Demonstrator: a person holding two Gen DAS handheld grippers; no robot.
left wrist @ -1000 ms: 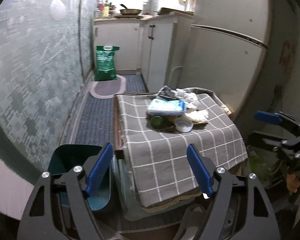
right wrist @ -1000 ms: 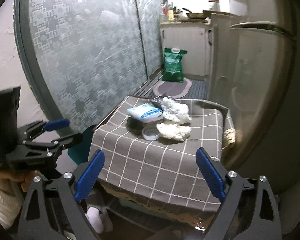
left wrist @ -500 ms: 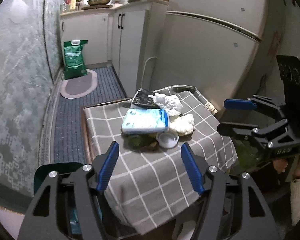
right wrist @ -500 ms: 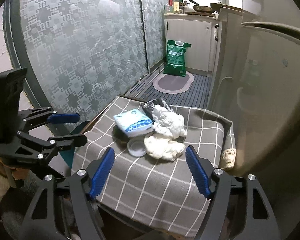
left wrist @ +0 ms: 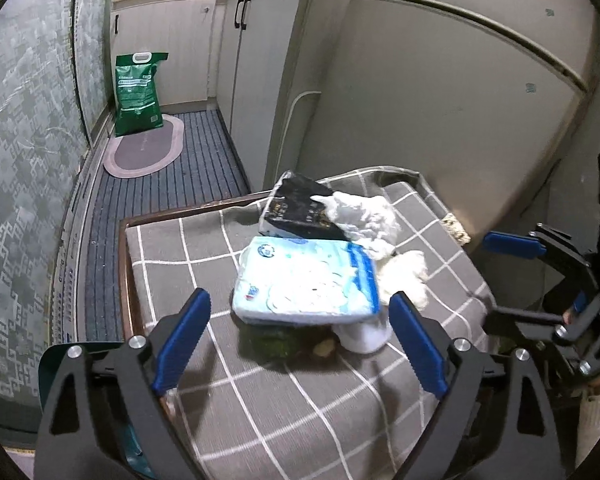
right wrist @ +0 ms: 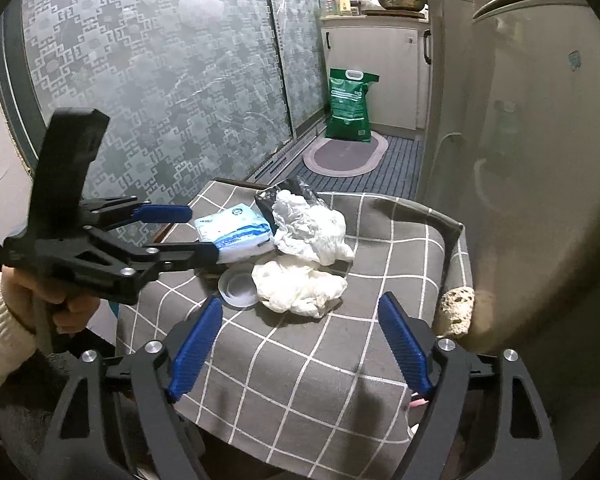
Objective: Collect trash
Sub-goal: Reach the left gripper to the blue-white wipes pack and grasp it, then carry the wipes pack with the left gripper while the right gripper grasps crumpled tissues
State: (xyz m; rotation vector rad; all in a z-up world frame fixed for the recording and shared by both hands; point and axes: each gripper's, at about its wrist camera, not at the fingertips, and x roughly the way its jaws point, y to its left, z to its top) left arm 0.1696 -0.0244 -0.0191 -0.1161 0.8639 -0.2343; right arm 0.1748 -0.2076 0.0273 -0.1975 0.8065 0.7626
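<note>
My left gripper (left wrist: 300, 336) spread wide, jaws just opened further, empty; right gripper (right wrist: 300, 340) likewise. Just ahead: trash pile (left wrist: 312, 276) on checked cloth (left wrist: 260, 408). Beyond: mat (left wrist: 144, 152), green bag (left wrist: 137, 94), cabinets (left wrist: 172, 44). Fridge (left wrist: 440, 100) right.

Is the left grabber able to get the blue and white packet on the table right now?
Probably yes. The left gripper has just been opening and holds nothing; the blue and white packet lies on top of the pile, just ahead between its fingers, with nothing in front.
</note>
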